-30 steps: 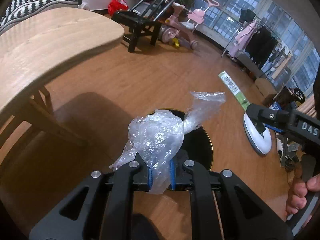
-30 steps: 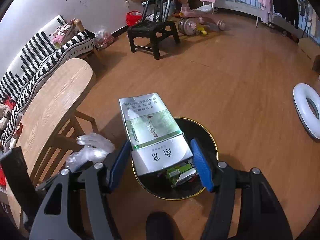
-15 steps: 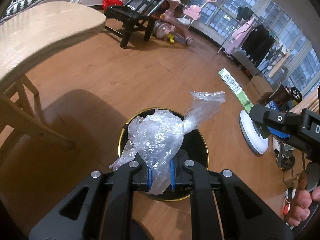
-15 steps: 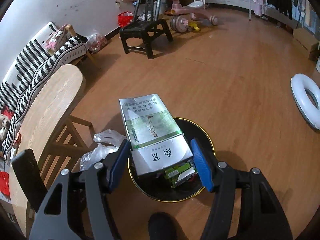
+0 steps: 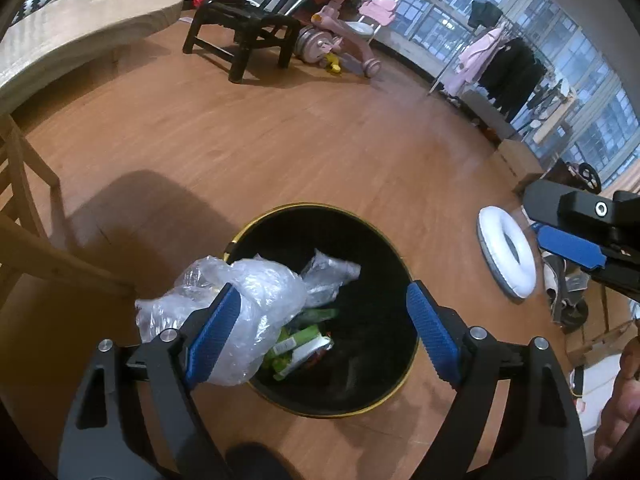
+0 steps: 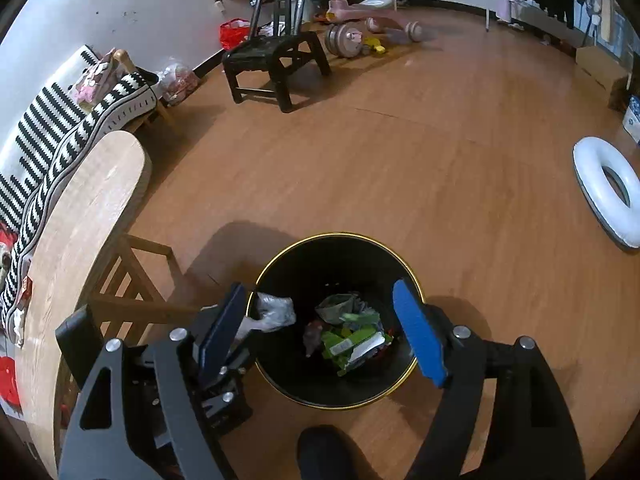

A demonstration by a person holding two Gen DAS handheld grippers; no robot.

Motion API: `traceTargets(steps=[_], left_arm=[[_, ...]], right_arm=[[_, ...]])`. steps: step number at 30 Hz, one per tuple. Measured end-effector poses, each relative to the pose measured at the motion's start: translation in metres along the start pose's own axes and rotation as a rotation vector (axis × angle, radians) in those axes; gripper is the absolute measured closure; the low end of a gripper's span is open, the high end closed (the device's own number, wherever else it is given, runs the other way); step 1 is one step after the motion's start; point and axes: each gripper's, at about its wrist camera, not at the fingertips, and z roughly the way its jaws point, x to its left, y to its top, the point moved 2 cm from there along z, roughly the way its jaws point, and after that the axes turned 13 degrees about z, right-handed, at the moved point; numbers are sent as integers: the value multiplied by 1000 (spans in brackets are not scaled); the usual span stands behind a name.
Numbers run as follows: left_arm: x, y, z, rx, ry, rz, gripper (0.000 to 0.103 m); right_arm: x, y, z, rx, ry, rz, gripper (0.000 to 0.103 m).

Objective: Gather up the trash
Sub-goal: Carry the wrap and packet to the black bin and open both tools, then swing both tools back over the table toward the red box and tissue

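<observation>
**Both tools just let go over the bin**

Since a second ago the carton has left the right tool (image 6: 322, 330), and the left tool (image 5: 320, 334) has swung in over the black bin (image 5: 372, 404). Both sets of jaws have just been opening and stand wide; nothing sits between the right pair. The crumpled clear plastic bag (image 5: 244, 300) drapes against the left tool's left pad, hanging over the bin's near-left rim, no longer pinched. It's shiny, wrinkled and see-through. Below both tools, green and white wrappers (image 6: 352, 344) lie on the bin's bottom. Only the right view shows the tabletop's (image 6: 84, 216) whole curve; only the left shows a person's hand (image 5: 618, 420).
</observation>
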Motion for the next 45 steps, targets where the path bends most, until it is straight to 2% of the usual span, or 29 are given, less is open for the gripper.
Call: traceTargets(steps=[2,5,8,13,17,20,24,32,36,42,45], left_arm=[[-2,0,-1,-2,-5,10,20],[-6,1,-2,-5,-13,29,12],[-10,2,-5,-12,-23,40,11],[-13,1,-13,-13,1,60,11],[-6,-1,-31,-12,49,79,11],[5,-8,-65,-20,125,98,11],[25,-13,-121,-55,244,129,9],[100,-48,-262,-143,467,67,9],[134,-77,-319,-160,566,28,8],[178,-136,-402,-169,700,-54,7],[195,-158,-429,-174,725,-107,7]], right_arm=[[-1,1,-2,-7,4,9,28],[-2,3,-5,-19,10,25,28],[-2,4,-12,-37,24,32,27],[0,4,-13,-37,37,28,27],[11,4,-18,-40,68,14,26],[31,-1,-24,-39,113,-23,22],[76,-14,-37,-41,186,-115,22],[183,-64,-71,-62,333,-305,22],[236,-94,-78,-45,390,-393,21],[314,-145,-81,-5,455,-506,21],[342,-171,-82,16,481,-545,20]])
